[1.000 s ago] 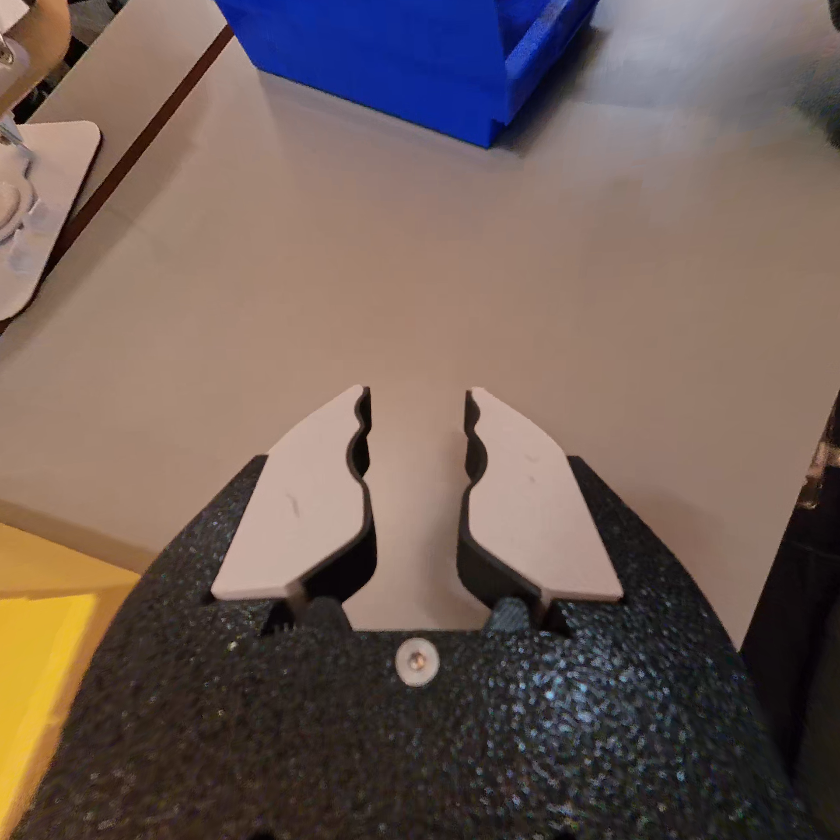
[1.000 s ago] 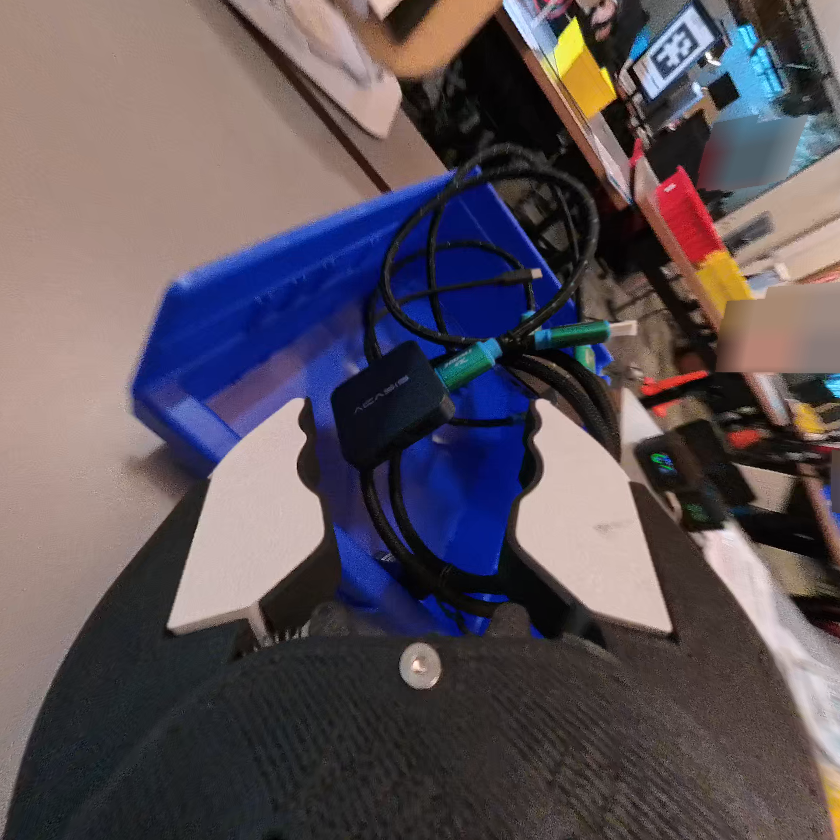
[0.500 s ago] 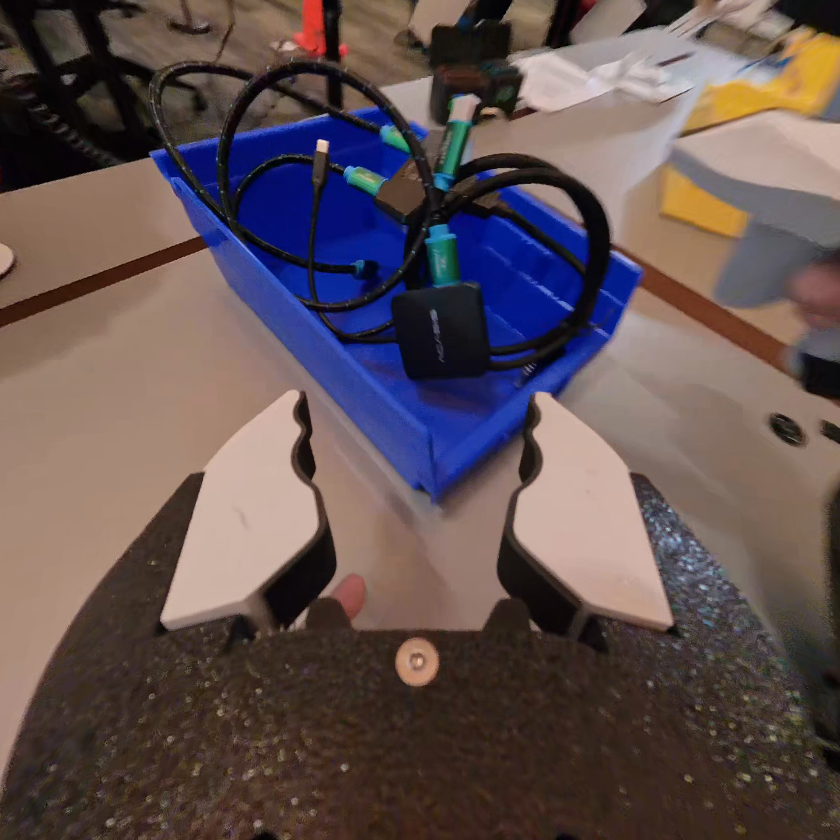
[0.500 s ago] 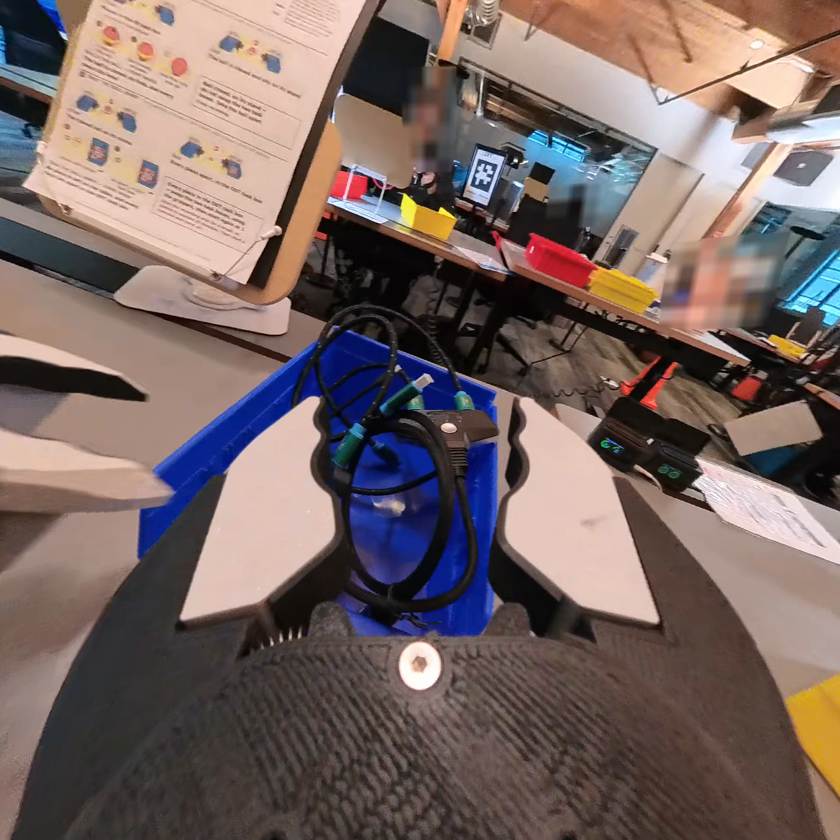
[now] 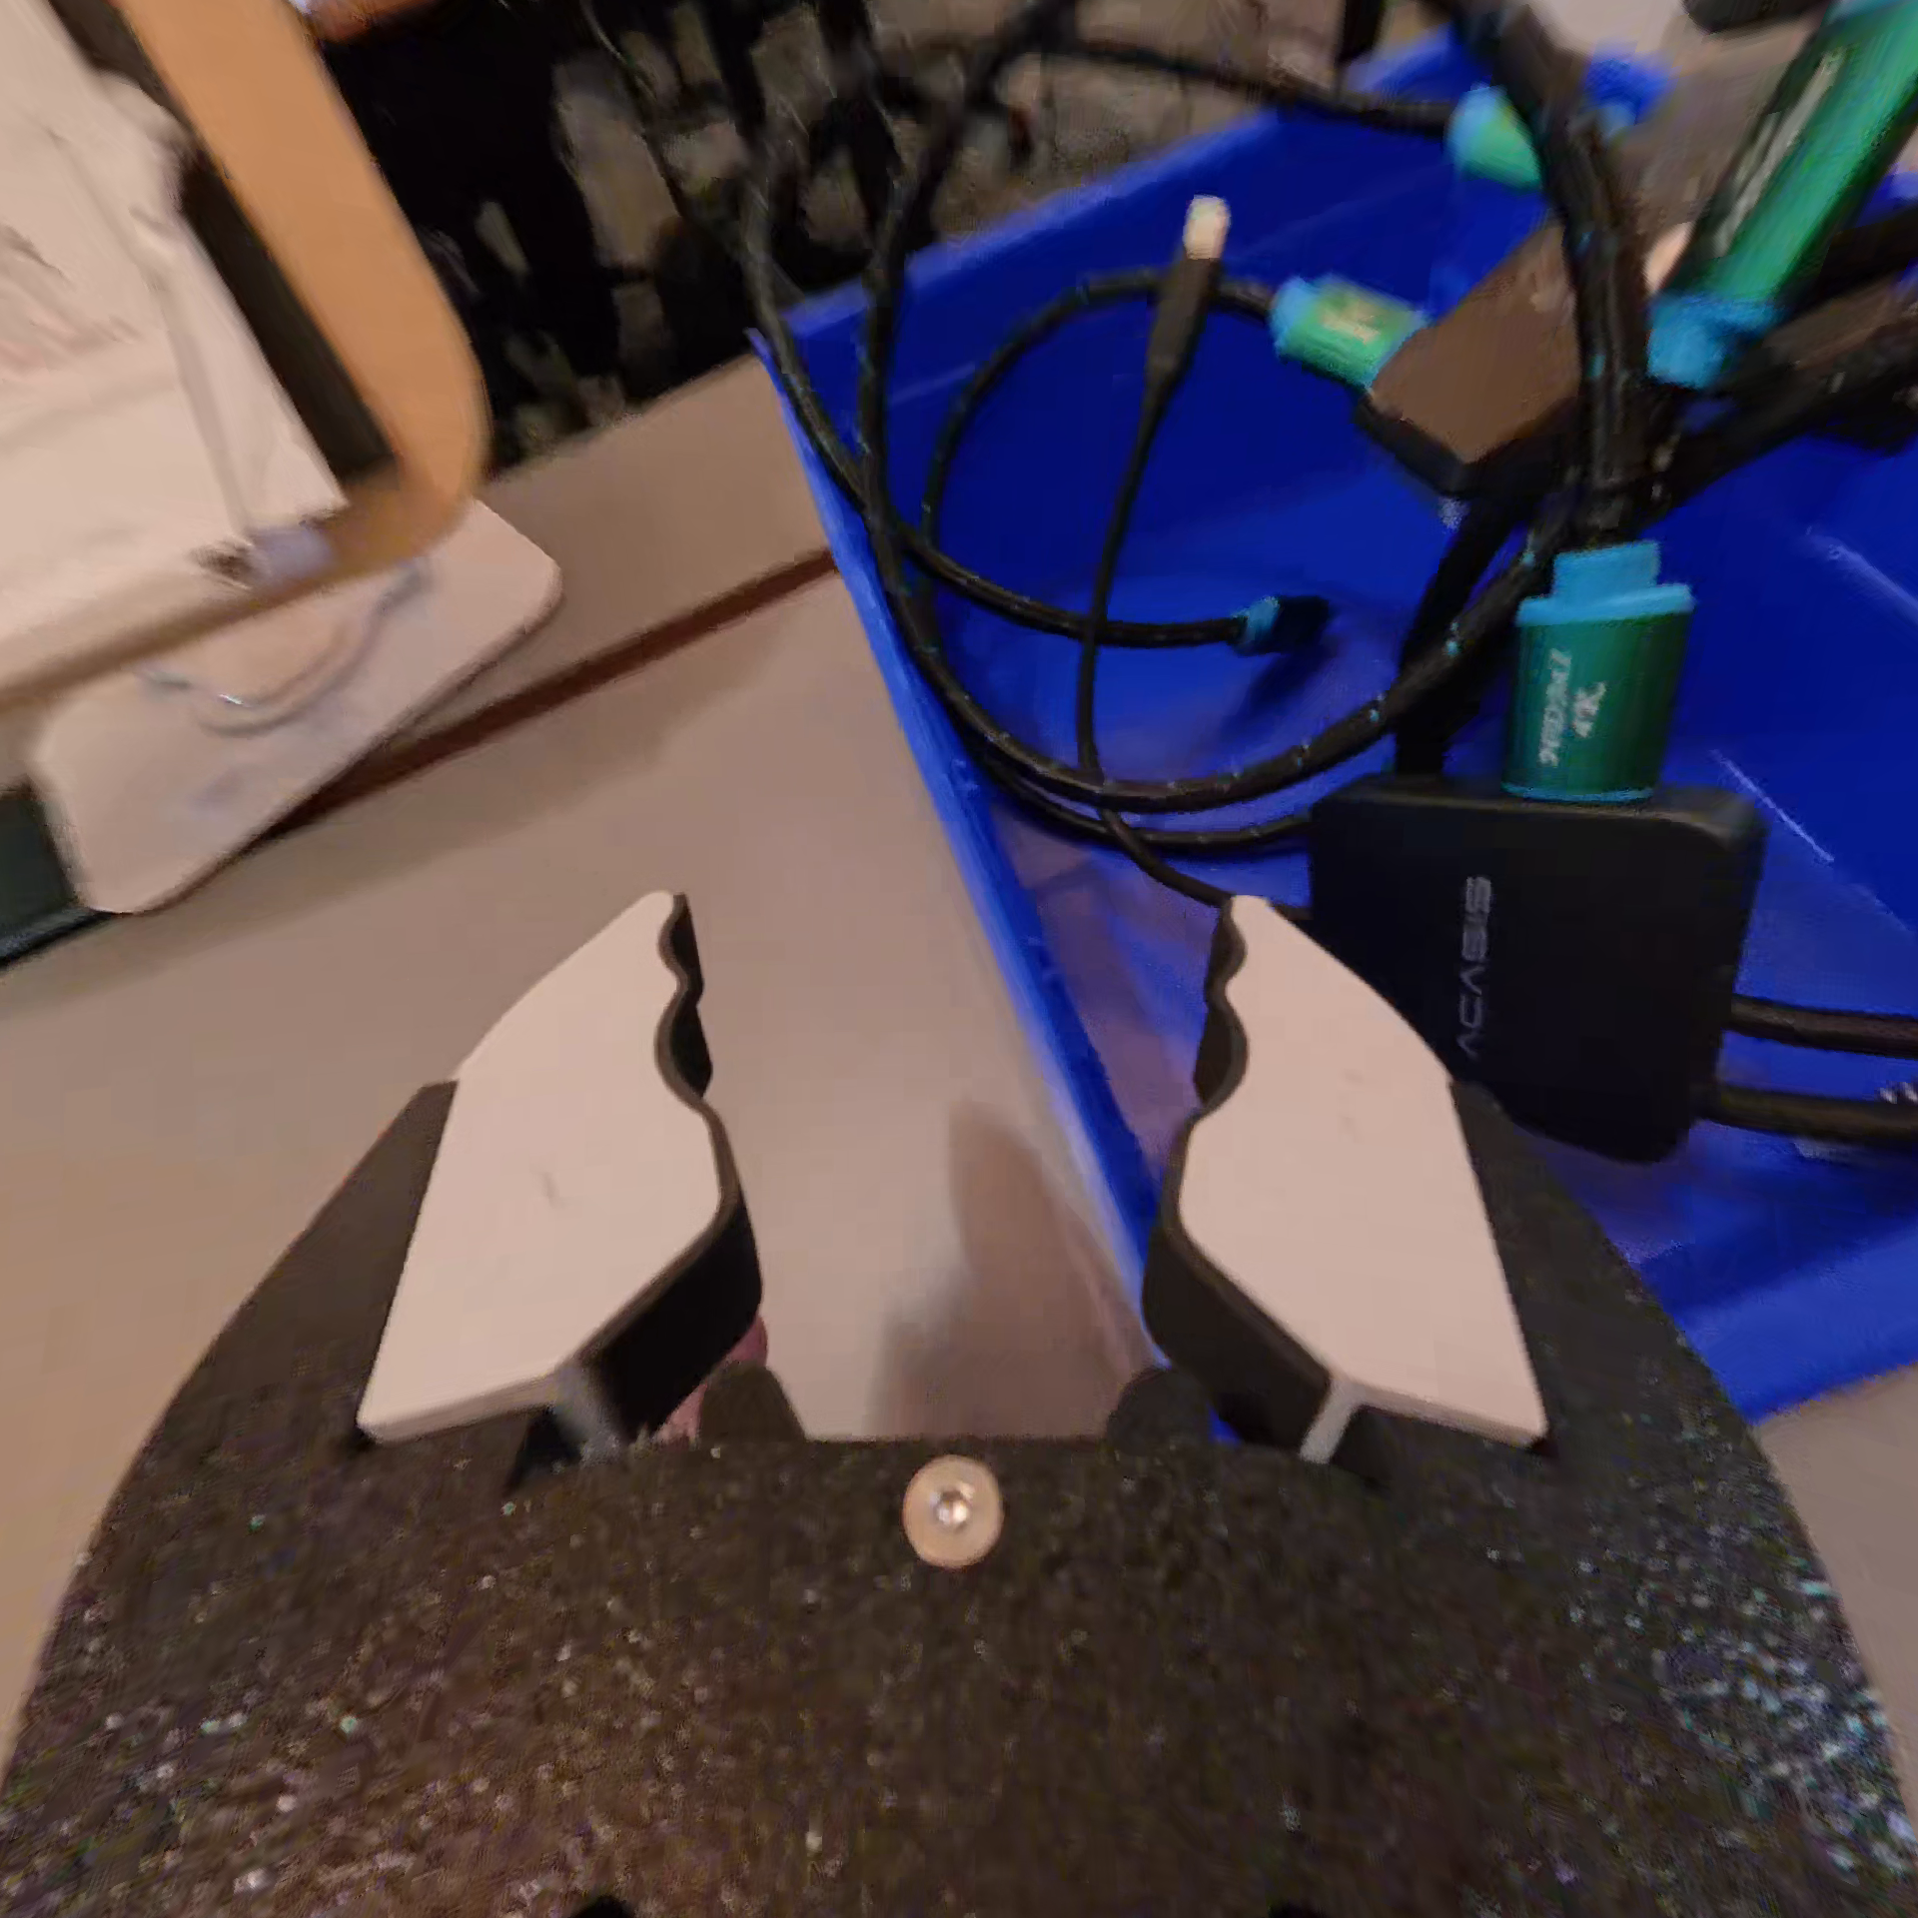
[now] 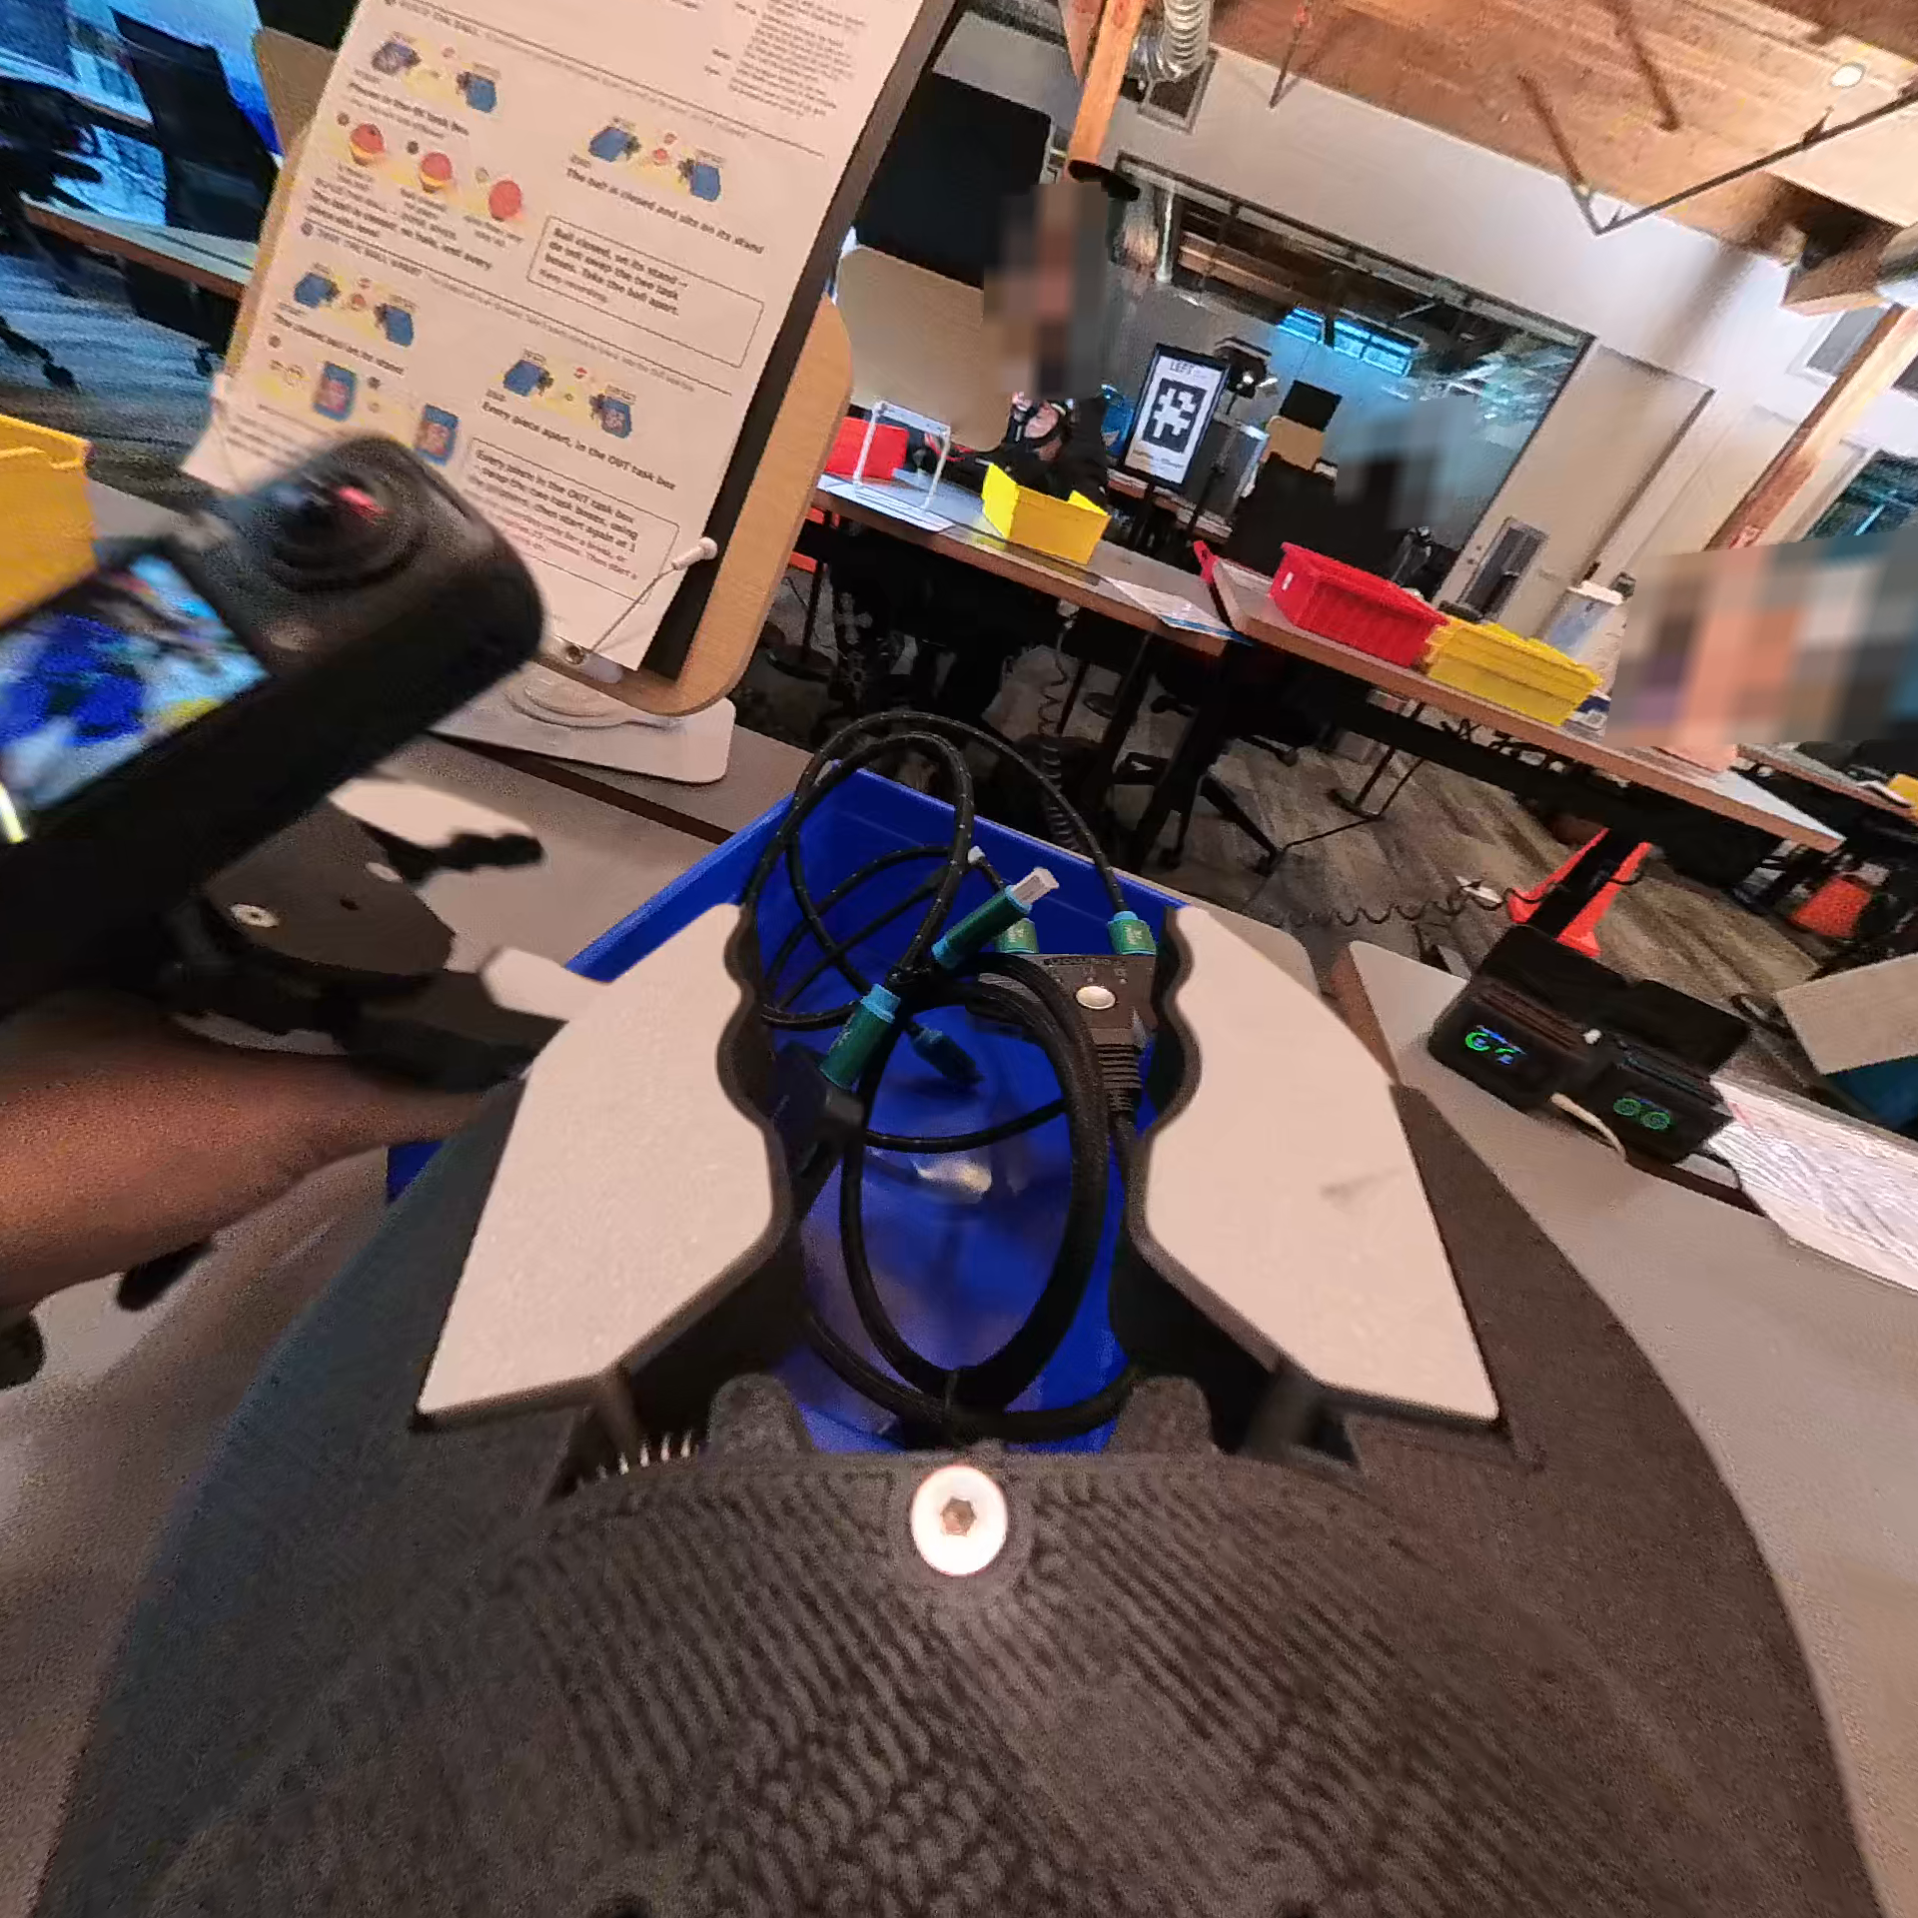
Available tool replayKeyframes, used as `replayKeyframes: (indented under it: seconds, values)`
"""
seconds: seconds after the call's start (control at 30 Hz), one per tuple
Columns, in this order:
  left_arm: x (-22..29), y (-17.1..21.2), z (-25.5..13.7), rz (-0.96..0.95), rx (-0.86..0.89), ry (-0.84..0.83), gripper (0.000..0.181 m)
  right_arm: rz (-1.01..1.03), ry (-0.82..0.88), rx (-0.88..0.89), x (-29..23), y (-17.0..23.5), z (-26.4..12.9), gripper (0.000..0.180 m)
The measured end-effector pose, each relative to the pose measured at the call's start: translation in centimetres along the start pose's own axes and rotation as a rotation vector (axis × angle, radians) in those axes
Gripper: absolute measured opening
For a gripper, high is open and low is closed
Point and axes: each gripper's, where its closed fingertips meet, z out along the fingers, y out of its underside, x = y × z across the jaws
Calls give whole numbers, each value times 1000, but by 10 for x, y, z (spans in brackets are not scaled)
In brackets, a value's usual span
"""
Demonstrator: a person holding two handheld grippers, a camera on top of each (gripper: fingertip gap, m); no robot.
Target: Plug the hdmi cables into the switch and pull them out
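A blue bin [image 5: 986,830] on the grey table holds a tangle of black HDMI cables [image 5: 934,644] with green plugs. A flat black box [image 5: 1536,955] in it has one green plug [image 5: 1598,695] seated in its edge. A dark switch [image 5: 1474,374] lies farther back; in the right wrist view it shows a round button [image 6: 1090,996]. My left gripper [image 5: 957,924] is open and empty, its fingers straddling the bin's near left wall. My right gripper [image 6: 960,934] is open and empty, just short of the bin [image 6: 861,799] and pointing into it. The left gripper [image 6: 529,913] shows there at the left.
An instruction sheet on a wooden stand [image 6: 540,311] with a white base [image 5: 311,675] stands behind the bin to the left. Two black devices with green displays [image 6: 1557,1048] and papers [image 6: 1827,1183] lie to the right. A yellow bin [image 6: 31,509] is at far left.
My left gripper has moved in close to the bin's left wall and turned leftward. My right gripper has shifted little; the left gripper and its hand now loom larger in its view.
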Motion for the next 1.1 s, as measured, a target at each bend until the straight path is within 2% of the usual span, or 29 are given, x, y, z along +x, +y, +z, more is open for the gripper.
replayKeyframes:
  seconds: [0.03,0.1,0.13,0.17,0.2,0.3,0.4,0.5,0.63,0.73,0.8,0.9,1.0,1.1]
  values:
    - [5,9,6,-12,-65,43,93,11,-12,5,-2,0,2,72]
    - [9,21,16,11,-143,74,78,24,-39,13,-8,-1,4,72]
    - [12,23,20,30,-153,106,63,24,-47,16,-10,-2,5,72]
    - [17,24,22,26,-159,155,39,22,-50,17,-11,-3,6,72]
    - [18,25,22,6,-176,186,32,19,-53,18,-13,-4,7,72]
    - [6,32,17,17,-191,203,28,-2,-65,23,-17,-8,6,71]
    - [-17,52,-7,49,-186,239,28,-15,-84,39,-22,-16,2,71]
    - [-53,88,-51,102,-178,290,28,-11,-115,79,-31,-30,-4,70]
    - [-113,155,-133,154,-177,365,29,6,-238,133,-68,-48,-5,64]
    - [-160,211,-202,172,-209,390,28,-20,-370,105,-118,-46,4,67]
    - [-189,247,-244,152,-229,390,27,-17,-444,75,-157,-44,9,76]
    - [-232,292,-299,117,-252,346,27,57,-590,86,-226,-48,9,82]
    - [-273,330,-342,50,-289,277,25,99,-706,54,-293,-46,13,86]
    - [-310,359,-373,-42,-294,199,25,53,-709,-37,-344,-38,42,89]
